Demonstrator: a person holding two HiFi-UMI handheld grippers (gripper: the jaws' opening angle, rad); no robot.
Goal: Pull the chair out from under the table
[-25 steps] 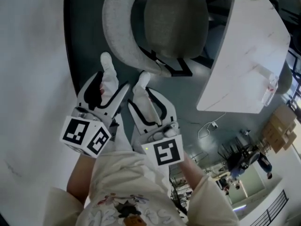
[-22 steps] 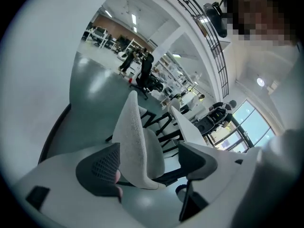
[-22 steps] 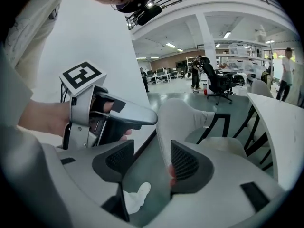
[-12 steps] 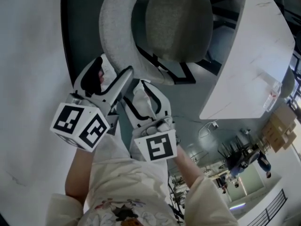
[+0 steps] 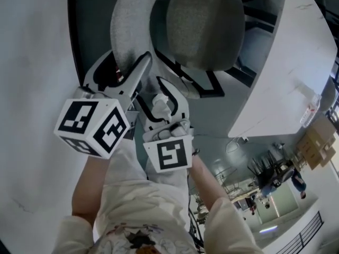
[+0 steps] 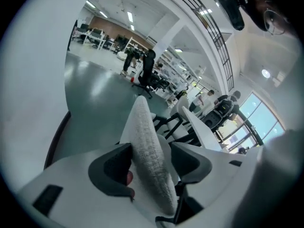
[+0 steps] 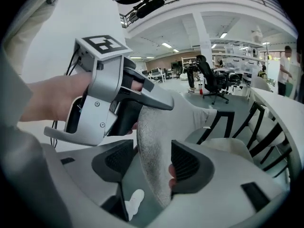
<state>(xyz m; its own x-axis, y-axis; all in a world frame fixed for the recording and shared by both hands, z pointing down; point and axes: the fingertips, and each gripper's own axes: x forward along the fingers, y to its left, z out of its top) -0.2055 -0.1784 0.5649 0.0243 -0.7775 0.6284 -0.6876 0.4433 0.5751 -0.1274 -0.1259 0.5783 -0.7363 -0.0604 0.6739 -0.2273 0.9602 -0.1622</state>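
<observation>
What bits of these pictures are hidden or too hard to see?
Feet of the grey fabric chair: head view, hidden beneath its seat.
Far end of the white table top: head view, cut off by the picture's edge.
The distant person in dark clothes: left gripper view, too small for detail.

The left tool (image 5: 126, 63) and right tool (image 5: 170, 89) have moved up the frame. Both now straddle the rim of the chair backrest (image 5: 123, 25), with the left tool's jaws closing around it.
</observation>
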